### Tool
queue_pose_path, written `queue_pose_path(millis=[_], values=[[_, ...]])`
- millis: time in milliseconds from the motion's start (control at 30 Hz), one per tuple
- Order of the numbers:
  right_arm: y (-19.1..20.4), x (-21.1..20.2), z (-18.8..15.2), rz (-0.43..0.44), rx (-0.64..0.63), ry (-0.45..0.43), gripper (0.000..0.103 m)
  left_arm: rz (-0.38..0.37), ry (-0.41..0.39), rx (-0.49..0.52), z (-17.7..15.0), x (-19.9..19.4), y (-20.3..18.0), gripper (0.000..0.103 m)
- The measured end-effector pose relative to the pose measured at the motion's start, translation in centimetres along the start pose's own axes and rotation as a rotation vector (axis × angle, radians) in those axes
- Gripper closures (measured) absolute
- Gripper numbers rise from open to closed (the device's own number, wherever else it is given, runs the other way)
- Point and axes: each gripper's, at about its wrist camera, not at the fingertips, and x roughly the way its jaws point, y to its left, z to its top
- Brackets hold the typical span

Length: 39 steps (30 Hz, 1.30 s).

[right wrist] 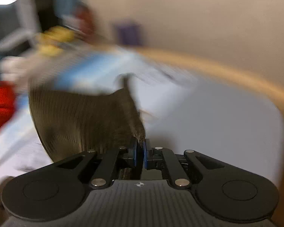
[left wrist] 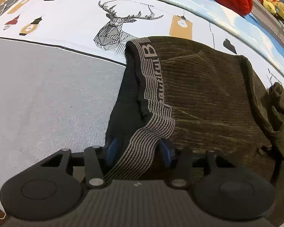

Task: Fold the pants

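While the right gripper (right wrist: 140,149) pinches the pants (left wrist: 208,98) edge, the half-open left gripper (left wrist: 138,151) straddles the waistband (left wrist: 153,79), which runs straight away from its fingers.

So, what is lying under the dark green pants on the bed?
The pants lie on a printed bedsheet; a deer drawing and a tan tag print show at their far edge. The deer's lower part is covered, and whatever lies under the pants cannot be seen.
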Motion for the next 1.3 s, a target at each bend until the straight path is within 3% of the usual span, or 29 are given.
queue_pose_path(millis=[67, 133, 233, 333, 500, 533, 567, 600, 633, 733, 800, 867, 900, 933, 967, 1000, 1033, 1067, 1133, 1167, 1300], values=[[-6.3, 2.7, -0.8, -0.100, 0.148, 0.186, 0.097, -0.002, 0.007, 0.014, -0.2, 0.1, -0.2, 0.046], [-10.6, 4.9, -2.4, -0.121, 0.271, 0.345, 0.096, -0.010, 0.009, 0.023, -0.2, 0.2, -0.4, 0.040], [-14.3, 5.9, -3.5, -0.064, 0.405, 0.405, 0.093, -0.024, 0.015, 0.013, -0.1, 0.6, -0.4, 0.035], [-14.4, 6.3, -3.2, -0.017, 0.380, 0.403, 0.090, -0.039, 0.024, -0.014, 0.1, 0.9, -0.1, 0.033], [-14.5, 6.4, -2.8, -0.031, 0.385, 0.368, 0.083, -0.016, 0.020, 0.029, -0.1, 1.4, -0.9, 0.034], [-14.2, 6.5, -2.7, -0.040, 0.369, 0.365, 0.084, -0.001, 0.029, 0.050, -0.1, 1.4, -1.1, 0.040], [-13.8, 6.4, -2.5, -0.056, 0.333, 0.359, 0.096, 0.008, 0.022, 0.064, -0.2, 1.4, -1.2, 0.049], [-13.4, 6.1, -2.4, -0.079, 0.294, 0.340, 0.096, 0.033, 0.010, 0.077, -0.2, 1.3, -1.3, 0.077], [-13.2, 5.6, -2.1, -0.083, 0.294, 0.305, 0.097, 0.043, -0.004, 0.084, -0.2, 1.1, -1.2, 0.086], [-12.9, 1.9, -0.3, -0.070, 0.344, 0.141, 0.098, 0.019, -0.058, 0.053, 0.2, -0.3, -0.5, 0.096], [-12.6, 0.0, 0.1, -0.158, 0.322, 0.073, 0.097, 0.012, -0.082, 0.048, 0.2, -1.0, 0.1, 0.096], [-13.5, 1.0, -0.5, -0.216, 0.343, 0.153, 0.097, 0.022, -0.062, 0.053, 0.0, -1.0, 0.4, 0.096], [-13.9, 2.3, -1.0, -0.191, 0.347, 0.228, 0.097, 0.046, -0.049, 0.067, -0.1, -0.9, 0.5, 0.097], [-14.0, 3.5, -1.3, -0.171, 0.325, 0.295, 0.096, 0.094, -0.038, 0.082, -0.3, -0.8, 0.7, 0.103], [-13.8, 4.2, -1.5, -0.195, 0.286, 0.320, 0.093, 0.157, -0.039, 0.094, -0.4, -0.9, 0.7, 0.103], [-13.6, 4.3, -1.4, -0.211, 0.256, 0.312, 0.092, 0.257, -0.047, 0.114, -0.6, -1.1, 1.1, 0.103], [-13.5, 4.1, -1.2, -0.207, 0.239, 0.298, 0.092, 0.290, -0.050, 0.100, -0.5, -1.3, 1.8, 0.103], [-13.2, 3.9, -1.0, -0.198, 0.223, 0.285, 0.092, 0.266, -0.050, 0.053, -0.4, -1.6, 2.6, 0.103], [-12.5, 3.1, -0.6, -0.195, 0.183, 0.267, 0.090, 0.111, -0.072, -0.066, -0.1, -2.5, 3.7, 0.101], [-12.1, 2.6, -0.4, -0.203, 0.167, 0.254, 0.090, 0.058, -0.091, -0.077, -0.1, -2.9, 3.7, 0.100], [-9.9, -1.1, 0.1, -0.204, 0.098, 0.134, 0.090, -0.029, -0.203, 0.055, 0.0, -4.5, 0.2, 0.085]])
